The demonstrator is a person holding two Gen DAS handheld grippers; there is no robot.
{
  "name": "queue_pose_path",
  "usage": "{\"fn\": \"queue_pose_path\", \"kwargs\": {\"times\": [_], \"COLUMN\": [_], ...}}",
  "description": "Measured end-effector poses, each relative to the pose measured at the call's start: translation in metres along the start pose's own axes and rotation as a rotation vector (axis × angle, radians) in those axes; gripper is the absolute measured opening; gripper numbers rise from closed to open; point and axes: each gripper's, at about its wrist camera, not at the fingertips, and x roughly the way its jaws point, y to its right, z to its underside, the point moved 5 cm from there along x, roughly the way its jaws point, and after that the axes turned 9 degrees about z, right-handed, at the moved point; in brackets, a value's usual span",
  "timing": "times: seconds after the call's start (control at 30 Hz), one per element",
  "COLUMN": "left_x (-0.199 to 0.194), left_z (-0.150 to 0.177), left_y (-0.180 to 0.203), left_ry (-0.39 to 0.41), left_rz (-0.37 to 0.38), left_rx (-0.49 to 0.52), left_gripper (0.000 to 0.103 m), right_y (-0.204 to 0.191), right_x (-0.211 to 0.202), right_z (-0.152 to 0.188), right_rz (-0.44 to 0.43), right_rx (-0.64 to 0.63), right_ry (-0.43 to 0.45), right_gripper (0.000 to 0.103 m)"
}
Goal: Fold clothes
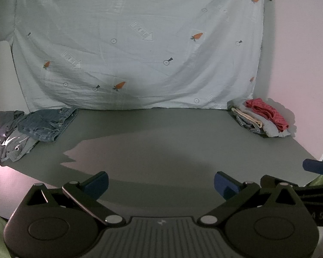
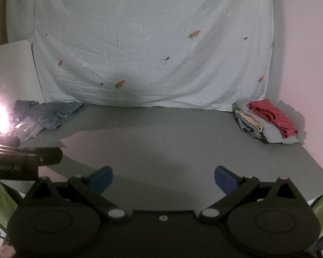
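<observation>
Behind the grey surface (image 1: pixel 161 129) hangs a pale carrot-print sheet (image 1: pixel 140 43). Unfolded clothes (image 1: pixel 32 129), denim on top, lie heaped at its far left; a folded stack (image 1: pixel 262 118) topped by a red garment (image 1: pixel 267 111) sits far right. Left gripper (image 1: pixel 161 185) and right gripper (image 2: pixel 163 180) hover spread wide, empty.

Place: a makeshift home recording corner is suggested.
Backdrop: a carrot-print bedsheet (image 1: pixel 140 43) is hung against the far wall.
Surface: a grey table (image 1: pixel 161 133) is set before it.
Far-corner laundry: unfolded clothes (image 1: pixel 32 129) left, folded pile (image 1: pixel 262 118) right.
</observation>
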Motion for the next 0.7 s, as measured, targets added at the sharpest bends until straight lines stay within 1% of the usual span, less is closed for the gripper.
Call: {"fn": "queue_pose_path", "kwargs": {"times": [0.07,0.37,0.7], "left_x": [-0.001,0.0,0.003], "left_z": [0.001,0.001,0.0], "left_y": [-0.001,-0.006,-0.011], "left_ry": [0.001,-0.001,-0.013], "left_rz": [0.003,0.014,0.018], "left_rx": [0.001,0.005,-0.001], "left_gripper": [0.103,0.103,0.103], "right_y": [-0.005,-0.006,-0.006], "right_x": [-0.002,-0.003,0.004], "right_z": [-0.001,0.0,0.0], "right_rz": [0.004,0.014,0.015], "right_rx": [-0.001,0.003,-0.002], "right_ry": [-0.002,-0.004,-0.011], "right_gripper": [0.102,0.102,0.102]}}
